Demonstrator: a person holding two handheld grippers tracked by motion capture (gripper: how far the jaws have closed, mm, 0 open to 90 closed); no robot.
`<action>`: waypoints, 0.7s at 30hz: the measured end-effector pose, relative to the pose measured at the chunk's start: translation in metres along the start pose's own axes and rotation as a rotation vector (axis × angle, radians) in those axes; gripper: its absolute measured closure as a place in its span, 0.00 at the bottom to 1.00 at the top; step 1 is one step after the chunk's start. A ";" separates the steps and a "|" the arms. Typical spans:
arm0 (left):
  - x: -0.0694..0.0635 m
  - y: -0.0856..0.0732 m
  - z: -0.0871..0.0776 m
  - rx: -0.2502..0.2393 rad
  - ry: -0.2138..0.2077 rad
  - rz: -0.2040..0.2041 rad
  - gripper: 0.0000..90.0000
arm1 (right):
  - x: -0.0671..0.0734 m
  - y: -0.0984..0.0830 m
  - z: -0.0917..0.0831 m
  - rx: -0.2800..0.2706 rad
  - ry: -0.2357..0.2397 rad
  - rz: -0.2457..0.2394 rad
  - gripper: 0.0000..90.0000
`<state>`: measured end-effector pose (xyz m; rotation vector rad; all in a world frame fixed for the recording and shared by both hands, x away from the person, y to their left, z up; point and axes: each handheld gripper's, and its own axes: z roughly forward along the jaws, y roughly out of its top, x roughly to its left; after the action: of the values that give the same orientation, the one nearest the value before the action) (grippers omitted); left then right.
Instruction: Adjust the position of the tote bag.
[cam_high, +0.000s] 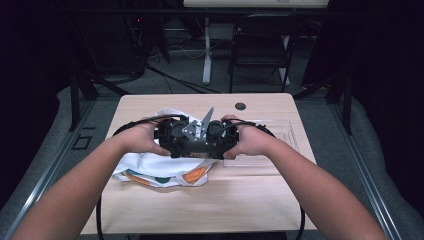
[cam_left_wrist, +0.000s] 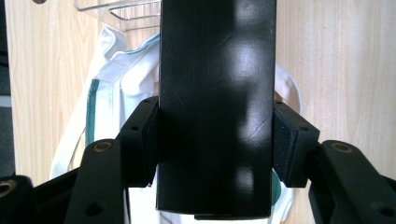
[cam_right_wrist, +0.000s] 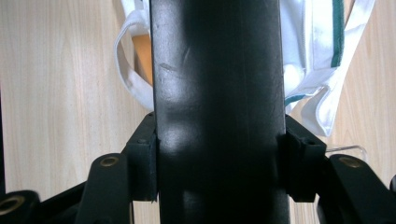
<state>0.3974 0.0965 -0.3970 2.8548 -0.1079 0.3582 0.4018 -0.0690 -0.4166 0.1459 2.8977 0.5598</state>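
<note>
A glossy black box (cam_left_wrist: 215, 107) stands lengthwise between the jaws of my left gripper (cam_left_wrist: 215, 144), and both pads (cam_left_wrist: 287, 144) press on its sides. In the right gripper view the same black box (cam_right_wrist: 217, 93) sits between the jaws of my right gripper (cam_right_wrist: 217, 163), with each pad (cam_right_wrist: 142, 163) against a side. From above, the left gripper (cam_high: 172, 136) and right gripper (cam_high: 220, 137) meet nose to nose over the middle of the table. Beneath them lies a white cloth bag (cam_high: 150, 170) with green trim and orange patches.
A clear plastic tray (cam_high: 280, 135) lies on the wooden table (cam_high: 200, 200) to the right of the hands. A small dark round disc (cam_high: 240, 106) sits near the far edge. A dark chair (cam_high: 260, 45) stands beyond the table.
</note>
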 end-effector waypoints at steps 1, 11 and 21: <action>-0.001 0.000 0.000 -0.003 -0.010 -0.015 0.48 | 0.000 -0.001 0.001 -0.001 0.002 0.004 0.47; 0.000 -0.003 0.000 -0.033 -0.021 -0.037 0.46 | 0.000 -0.001 -0.001 0.003 0.036 -0.005 0.47; 0.004 -0.005 -0.004 -0.076 -0.016 -0.088 0.41 | -0.004 -0.001 -0.006 0.011 0.020 0.001 0.47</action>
<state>0.4006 0.1027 -0.3936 2.7762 0.0016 0.3069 0.4043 -0.0731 -0.4106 0.1442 2.9209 0.5491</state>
